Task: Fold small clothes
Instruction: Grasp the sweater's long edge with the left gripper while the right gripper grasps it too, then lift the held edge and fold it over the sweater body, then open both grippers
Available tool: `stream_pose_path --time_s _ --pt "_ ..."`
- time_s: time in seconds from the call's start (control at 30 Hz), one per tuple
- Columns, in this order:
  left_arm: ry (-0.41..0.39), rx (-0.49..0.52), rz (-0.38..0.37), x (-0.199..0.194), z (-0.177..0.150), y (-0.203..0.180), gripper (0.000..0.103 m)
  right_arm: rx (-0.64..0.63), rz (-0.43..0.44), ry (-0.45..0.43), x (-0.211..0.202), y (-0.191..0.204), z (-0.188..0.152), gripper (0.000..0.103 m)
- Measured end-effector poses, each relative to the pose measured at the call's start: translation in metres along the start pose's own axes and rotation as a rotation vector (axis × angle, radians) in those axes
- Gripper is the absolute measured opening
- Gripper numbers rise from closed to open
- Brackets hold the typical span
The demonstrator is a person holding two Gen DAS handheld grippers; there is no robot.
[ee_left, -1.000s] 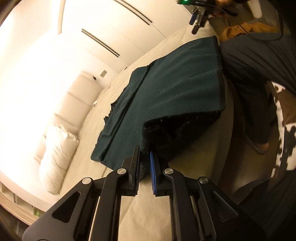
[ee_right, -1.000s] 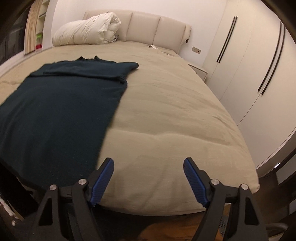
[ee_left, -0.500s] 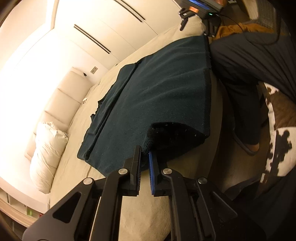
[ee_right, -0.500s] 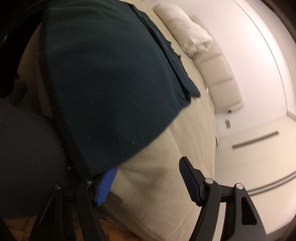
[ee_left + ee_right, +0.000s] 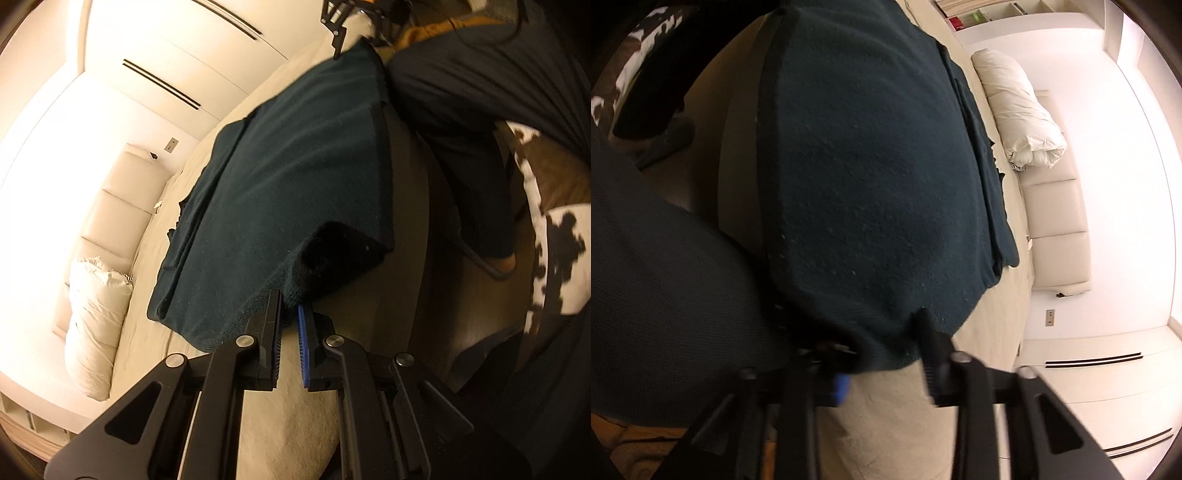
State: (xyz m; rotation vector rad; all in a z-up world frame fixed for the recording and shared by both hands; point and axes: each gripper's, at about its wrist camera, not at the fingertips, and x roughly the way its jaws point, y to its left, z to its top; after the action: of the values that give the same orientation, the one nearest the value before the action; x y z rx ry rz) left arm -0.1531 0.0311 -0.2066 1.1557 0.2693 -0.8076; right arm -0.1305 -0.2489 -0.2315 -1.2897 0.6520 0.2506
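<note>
Dark teal garment [image 5: 295, 177] is spread on the bed [image 5: 284, 424], hem at the near edge. Left gripper [image 5: 290, 314] is pinched on one hem corner. Right gripper [image 5: 882, 354] is spread around the other; a deep, full-thickness bite is advised before lifting.

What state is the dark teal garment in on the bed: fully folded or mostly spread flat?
Mostly spread: the dark teal garment lies flat across the bed, only its near corner lifted by the left tool.

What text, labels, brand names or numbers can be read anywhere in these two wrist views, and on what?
None can be read in either view.
The dark green garment shows no tag or print.
The items on the shelf are too small and blurred to show any lettering.
</note>
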Motion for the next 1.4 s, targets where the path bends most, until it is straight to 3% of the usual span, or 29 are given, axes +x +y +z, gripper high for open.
stream_pose_path --time_s 0.13,0.33,0.47,0.67,0.9,1.2,1.4 --pt "-0.010 -0.025 -0.005 -0.002 -0.001 0.001 0.007 0.063 0.013 0.011 -0.001 -0.010 0.004 0.014" --pt "-0.030 -0.094 -0.013 -0.013 0.004 0.016 0.004 0.157 0.023 -0.009 -0.012 -0.024 0.008 0.010" --pt "-0.046 -0.172 0.010 -0.026 0.007 0.035 0.004 0.312 0.035 -0.053 -0.023 -0.054 0.011 0.009" --pt "-0.079 -0.353 0.031 -0.047 0.006 0.069 0.004 0.552 0.057 -0.128 -0.040 -0.091 0.009 0.008" --pt "-0.150 -0.661 0.025 -0.064 -0.005 0.127 0.004 0.781 0.086 -0.227 -0.050 -0.128 0.004 0.008" --pt "-0.233 -0.969 0.001 -0.063 -0.026 0.196 0.004 0.992 0.120 -0.343 -0.038 -0.175 0.004 0.008" --pt "-0.252 -1.039 0.044 -0.049 -0.032 0.250 0.004 1.146 0.137 -0.377 -0.003 -0.227 0.002 0.008"
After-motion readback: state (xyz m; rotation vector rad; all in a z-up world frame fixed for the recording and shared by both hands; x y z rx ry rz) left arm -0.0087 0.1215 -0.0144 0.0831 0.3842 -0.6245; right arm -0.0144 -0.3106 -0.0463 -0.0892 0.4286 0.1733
